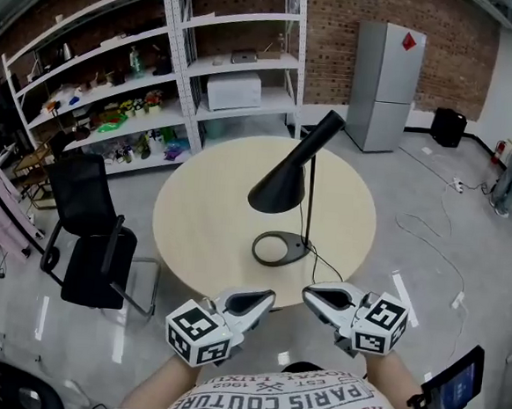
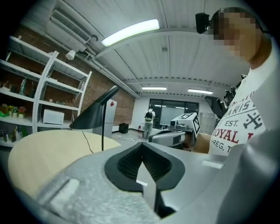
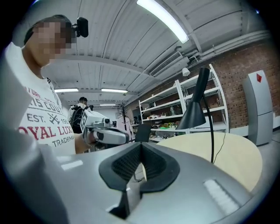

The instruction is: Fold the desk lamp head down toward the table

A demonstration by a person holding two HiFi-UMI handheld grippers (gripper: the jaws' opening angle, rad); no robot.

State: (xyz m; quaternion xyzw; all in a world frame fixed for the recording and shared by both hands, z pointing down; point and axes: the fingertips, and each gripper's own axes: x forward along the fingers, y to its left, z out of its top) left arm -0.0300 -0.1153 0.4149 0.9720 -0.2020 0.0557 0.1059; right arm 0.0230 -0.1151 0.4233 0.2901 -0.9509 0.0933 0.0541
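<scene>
— Where is the desk lamp [image 1: 286, 184] sitting right now?
— It is standing on the round table [image 1: 192, 229], toward the middle and a little to the right in the head view. Its ring base [image 1: 280, 249] is lying flat on the tabletop and the thin stem is rising straight up. The black cone shade [image 1: 279, 190] is hanging tilted from the top, its mouth facing down and to the left. A cable [image 1: 326, 265] is trailing from the base toward the near edge
— And the left gripper [image 1: 269, 296]?
— It is hovering at the near edge of the table, well apart from the lamp. Its own view is showing the jaws pressing together with nothing between them
— The right gripper [image 1: 307, 293]?
— Its jaws are also meeting tip to tip, gripping nothing. It is floating just beside the left one, and the two tips are pointing toward each other
— Anything around the table?
— An office chair [image 1: 91, 230] is standing at the left, and shelving [image 1: 161, 68] is lining the brick wall behind
</scene>
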